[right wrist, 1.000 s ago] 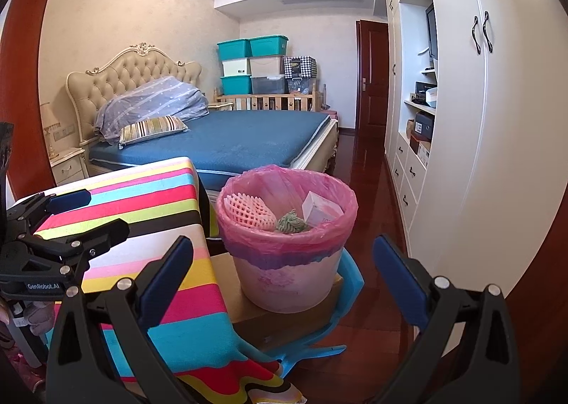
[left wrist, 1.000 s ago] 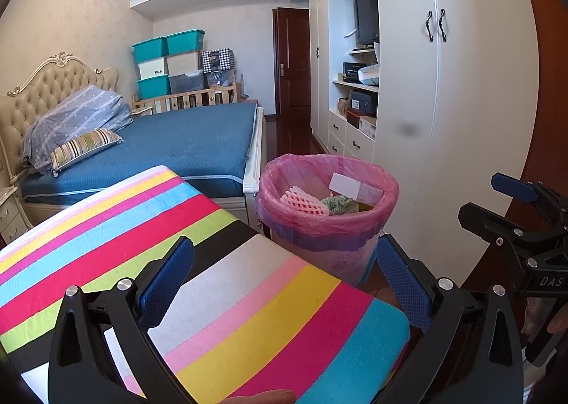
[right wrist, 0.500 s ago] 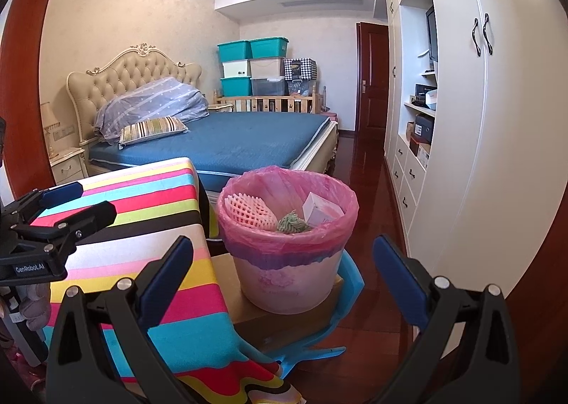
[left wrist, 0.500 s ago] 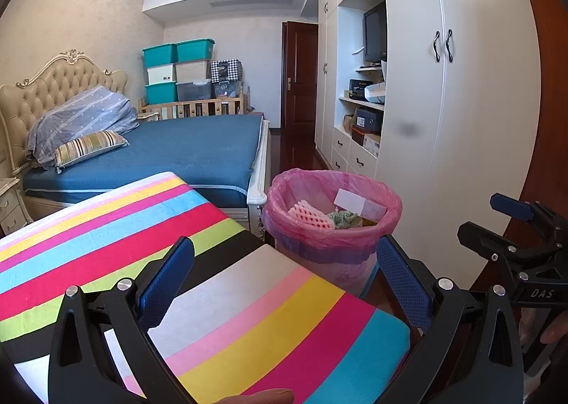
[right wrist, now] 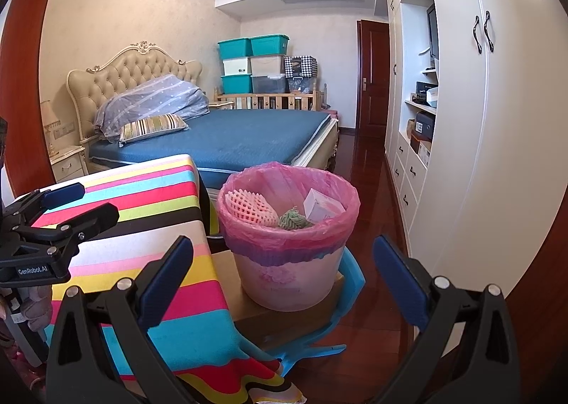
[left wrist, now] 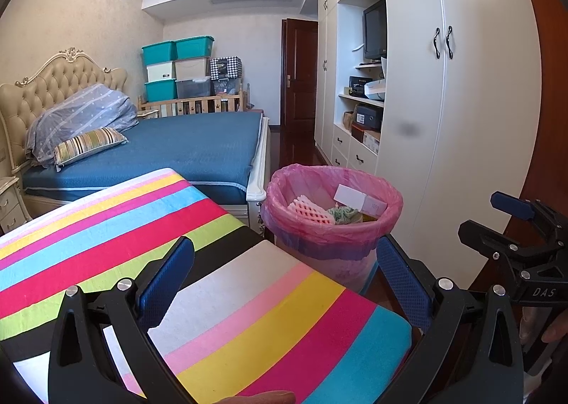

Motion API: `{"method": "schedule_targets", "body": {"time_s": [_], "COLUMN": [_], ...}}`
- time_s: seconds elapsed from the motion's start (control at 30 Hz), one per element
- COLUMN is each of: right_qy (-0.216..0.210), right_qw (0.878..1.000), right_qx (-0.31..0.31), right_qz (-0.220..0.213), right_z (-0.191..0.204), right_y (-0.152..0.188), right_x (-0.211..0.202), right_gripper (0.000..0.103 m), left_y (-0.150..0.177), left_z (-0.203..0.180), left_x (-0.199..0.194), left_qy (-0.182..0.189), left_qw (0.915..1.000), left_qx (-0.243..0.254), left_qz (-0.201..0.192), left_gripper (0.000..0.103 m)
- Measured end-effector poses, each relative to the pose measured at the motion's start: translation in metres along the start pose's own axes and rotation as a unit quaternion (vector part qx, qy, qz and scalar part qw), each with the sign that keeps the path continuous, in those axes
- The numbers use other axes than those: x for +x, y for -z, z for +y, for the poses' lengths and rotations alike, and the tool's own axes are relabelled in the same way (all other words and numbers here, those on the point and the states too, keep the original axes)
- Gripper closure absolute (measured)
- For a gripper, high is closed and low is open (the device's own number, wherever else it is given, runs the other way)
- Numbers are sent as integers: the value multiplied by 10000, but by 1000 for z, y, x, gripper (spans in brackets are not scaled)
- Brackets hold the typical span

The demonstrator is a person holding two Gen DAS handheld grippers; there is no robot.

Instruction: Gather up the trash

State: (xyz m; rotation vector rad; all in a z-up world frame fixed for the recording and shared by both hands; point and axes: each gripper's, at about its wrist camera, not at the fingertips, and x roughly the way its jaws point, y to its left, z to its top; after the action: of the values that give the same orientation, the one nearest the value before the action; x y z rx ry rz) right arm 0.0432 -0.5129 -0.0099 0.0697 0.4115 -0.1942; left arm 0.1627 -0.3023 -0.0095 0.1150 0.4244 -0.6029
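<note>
A bin with a pink bag liner (left wrist: 333, 223) (right wrist: 288, 226) stands on a cardboard box (right wrist: 284, 311) beside the striped table. Inside lie a pink foam fruit net (right wrist: 250, 207), a green crumpled piece (right wrist: 293, 220) and a small white box (right wrist: 321, 207). My left gripper (left wrist: 284, 283) is open and empty above the striped tablecloth (left wrist: 177, 244), short of the bin. My right gripper (right wrist: 282, 283) is open and empty, facing the bin from just in front. Each gripper also shows in the other's view, the right one (left wrist: 511, 223) and the left one (right wrist: 67, 205).
A bed with a blue cover (right wrist: 241, 138) lies behind the table. White wardrobes (right wrist: 479, 141) line the right wall. A blue plastic piece (right wrist: 349, 280) sticks out by the box. Dark wood floor (right wrist: 369, 184) runs to a brown door (right wrist: 372, 77).
The left gripper has tilted up and back a little, so the bin sits lower in its view. The right gripper has barely moved. Both stay open.
</note>
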Motion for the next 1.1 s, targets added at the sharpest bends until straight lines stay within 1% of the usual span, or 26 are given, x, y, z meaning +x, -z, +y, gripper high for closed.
{"method": "schedule_targets", "body": {"time_s": [1.1], "right_qy": [-12], "right_qw": [10000], "right_qx": [45], "right_qz": [11], "right_z": [4], "right_y": [3], "right_x": [0], "right_gripper": [5], "left_y": [5], "left_z": [0], "left_x": [1], "left_qy": [15], "left_qw": [10000], "left_qx": [9], "left_qz": [38], "left_gripper": [7]}}
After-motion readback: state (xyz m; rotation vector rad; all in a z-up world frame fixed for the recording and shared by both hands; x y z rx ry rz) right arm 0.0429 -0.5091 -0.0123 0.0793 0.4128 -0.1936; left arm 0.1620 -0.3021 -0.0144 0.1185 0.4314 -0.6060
